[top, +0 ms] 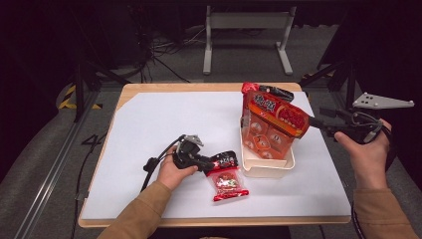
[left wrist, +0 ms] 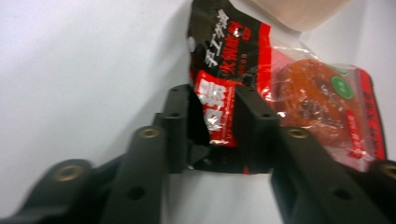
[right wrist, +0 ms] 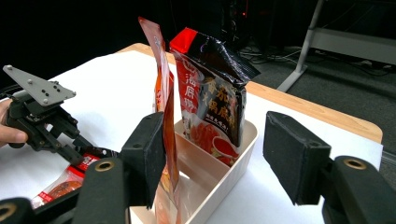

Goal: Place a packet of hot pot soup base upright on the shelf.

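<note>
The left gripper [top: 208, 163], nearest the person, is pinching the black top edge of the small sauce packet [top: 227, 180], which is lying flat on the white table cover [top: 149, 134] just in front of the cream bin [top: 266, 167]. In the left gripper view its jaws are standing narrowly apart with that edge of the packet [left wrist: 219, 112] pressed between the pads. The packet's long axis is running from the jaws away toward the person's edge of the table, so the bin is lying to the right of and slightly beyond the grip; lifting it in probably means swinging the packet upright first. Farther off, at the bin's right side, the right gripper [top: 318, 123] is holding its jaws wide, with one pad resting against the tall orange pouch [right wrist: 163, 70] standing in the bin beside a black-topped pouch [right wrist: 212, 93]. It appears to be steadying rather than gripping it.
</note>
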Available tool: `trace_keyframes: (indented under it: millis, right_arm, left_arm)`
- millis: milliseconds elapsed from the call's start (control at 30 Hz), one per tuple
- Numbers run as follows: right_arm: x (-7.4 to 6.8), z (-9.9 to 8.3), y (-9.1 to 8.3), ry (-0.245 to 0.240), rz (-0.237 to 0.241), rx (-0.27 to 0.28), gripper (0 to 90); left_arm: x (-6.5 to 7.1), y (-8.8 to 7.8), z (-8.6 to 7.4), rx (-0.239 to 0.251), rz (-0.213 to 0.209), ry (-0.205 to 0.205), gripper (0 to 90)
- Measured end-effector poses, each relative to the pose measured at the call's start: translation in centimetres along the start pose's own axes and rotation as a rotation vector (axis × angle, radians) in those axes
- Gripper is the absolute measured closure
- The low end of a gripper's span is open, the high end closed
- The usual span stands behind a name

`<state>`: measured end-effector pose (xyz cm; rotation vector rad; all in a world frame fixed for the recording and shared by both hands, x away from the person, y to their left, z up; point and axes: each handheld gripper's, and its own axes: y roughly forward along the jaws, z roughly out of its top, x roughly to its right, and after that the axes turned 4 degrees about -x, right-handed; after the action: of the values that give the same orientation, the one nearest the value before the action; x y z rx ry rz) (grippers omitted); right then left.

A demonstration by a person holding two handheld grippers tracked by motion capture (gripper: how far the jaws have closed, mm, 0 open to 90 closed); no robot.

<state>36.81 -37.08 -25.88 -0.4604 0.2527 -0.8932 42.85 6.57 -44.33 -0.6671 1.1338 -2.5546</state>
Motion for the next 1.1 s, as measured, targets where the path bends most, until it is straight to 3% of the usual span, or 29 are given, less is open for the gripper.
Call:
trace_keyframes:
  millis: [167, 533, 900, 1033, 1100]
  right_arm:
    - [0.0, -0.2, 0.2, 0.006, 0.008, 0.001, 40.0]
    - [0.3, -0.6, 0.1, 0.021, 0.006, 0.006, 40.8]
    - [0.8, -1.1, -0.7, 0.023, -0.009, 0.006, 41.1]
    - [1.2, -1.5, -1.0, 0.035, -0.010, 0.004, 41.3]
    - [1.5, -1.8, -1.1, 0.040, -0.016, -0.005, 41.4]
  left_arm:
    - [0.1, 0.1, -0.1, -0.006, 0.028, 0.008, 88.3]
    - [0.9, -1.8, 0.2, 0.047, 0.011, 0.048, 90.0]
    - [3.8, -6.6, 1.1, 0.125, 0.012, 0.180, 90.0]
    - [5.2, -8.3, 1.6, 0.129, 0.042, 0.238, 90.0]
    - [5.5, -8.7, 1.7, 0.129, 0.048, 0.248, 90.0]
